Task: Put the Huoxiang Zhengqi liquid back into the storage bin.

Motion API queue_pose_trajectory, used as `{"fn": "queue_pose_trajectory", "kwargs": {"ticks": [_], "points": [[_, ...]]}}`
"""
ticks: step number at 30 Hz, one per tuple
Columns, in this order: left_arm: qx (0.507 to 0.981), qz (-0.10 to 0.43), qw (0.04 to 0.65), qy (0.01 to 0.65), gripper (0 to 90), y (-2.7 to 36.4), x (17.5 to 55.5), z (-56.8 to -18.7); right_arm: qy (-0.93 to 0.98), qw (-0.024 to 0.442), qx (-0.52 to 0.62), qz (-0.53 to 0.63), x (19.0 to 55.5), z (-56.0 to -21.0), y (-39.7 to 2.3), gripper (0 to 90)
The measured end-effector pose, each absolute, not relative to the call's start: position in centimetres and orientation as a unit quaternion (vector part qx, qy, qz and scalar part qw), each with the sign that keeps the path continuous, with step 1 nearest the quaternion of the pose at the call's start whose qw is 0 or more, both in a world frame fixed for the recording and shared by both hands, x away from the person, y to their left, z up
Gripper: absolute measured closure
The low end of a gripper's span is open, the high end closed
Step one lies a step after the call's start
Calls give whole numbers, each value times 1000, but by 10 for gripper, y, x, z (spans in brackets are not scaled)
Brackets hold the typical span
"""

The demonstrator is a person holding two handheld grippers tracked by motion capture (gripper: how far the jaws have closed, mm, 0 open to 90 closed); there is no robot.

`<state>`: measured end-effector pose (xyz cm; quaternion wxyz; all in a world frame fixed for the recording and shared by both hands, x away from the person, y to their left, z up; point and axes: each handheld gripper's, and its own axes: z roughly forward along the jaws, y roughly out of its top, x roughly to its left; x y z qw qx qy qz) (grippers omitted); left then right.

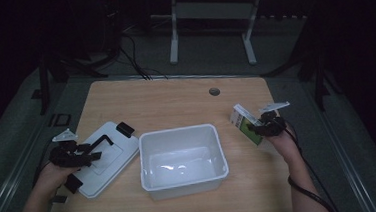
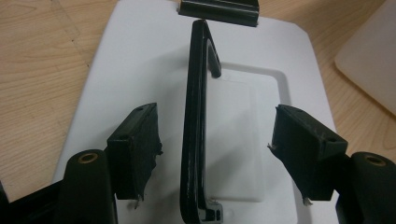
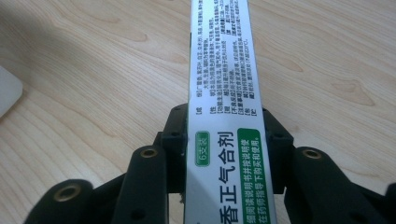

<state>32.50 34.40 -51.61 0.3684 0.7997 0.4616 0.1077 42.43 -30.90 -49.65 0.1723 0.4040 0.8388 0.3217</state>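
Note:
A white lid (image 1: pixel 108 133) with a black handle (image 1: pixel 101 140) lies flat at the table's left. My left gripper (image 1: pixel 92 153) hovers over it, open. In the left gripper view the jaws (image 2: pixel 215 115) stand on either side of the upright handle (image 2: pixel 196 116) without touching it, with the lid (image 2: pixel 140 60) beneath. At the table's right my right gripper (image 1: pixel 261 126) is shut on a white and green carton (image 1: pixel 242 119). In the right gripper view both pads (image 3: pixel 225 114) press on the sides of the printed carton (image 3: pixel 222 56), which points away over the wood.
An empty white plastic bin (image 1: pixel 178 132) stands in the middle of the wooden table (image 1: pixel 175 99), close to the lid's right edge. A round cable hole (image 1: pixel 214 91) sits near the far edge. Dark floor, cables and a white stand (image 1: pixel 173 37) lie beyond.

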Motion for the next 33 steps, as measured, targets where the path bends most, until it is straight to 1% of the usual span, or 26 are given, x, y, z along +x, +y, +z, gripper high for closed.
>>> {"fn": "queue_pose_trajectory", "kwargs": {"ticks": [8, 16, 24, 25, 28, 29, 30, 31, 32, 33], "points": [[798, 103, 367, 466, 322, 349, 324, -517, 844, 168, 391, 327, 419, -492, -308, 635], [798, 105, 368, 466, 323, 349, 323, -516, 840, 160, 379, 354, 407, -474, -312, 638], [800, 106, 366, 464, 322, 348, 322, -515, 849, 159, 351, 363, 388, -449, -309, 640], [800, 107, 364, 464, 322, 348, 321, -515, 848, 160, 347, 367, 383, -441, -309, 639], [800, 107, 364, 464, 322, 348, 321, -515, 848, 161, 344, 369, 380, -437, -308, 640], [801, 108, 362, 464, 322, 348, 321, -515, 848, 163, 340, 372, 377, -431, -308, 640], [801, 109, 361, 464, 322, 348, 321, -514, 850, 167, 325, 380, 370, -416, -305, 641], [801, 109, 361, 464, 322, 348, 321, -514, 850, 167, 325, 380, 370, -416, -305, 641], [801, 109, 362, 464, 323, 349, 321, -514, 851, 170, 311, 387, 365, -405, -301, 641], [800, 108, 364, 465, 323, 349, 321, -514, 851, 170, 311, 387, 365, -405, -301, 641]]}}
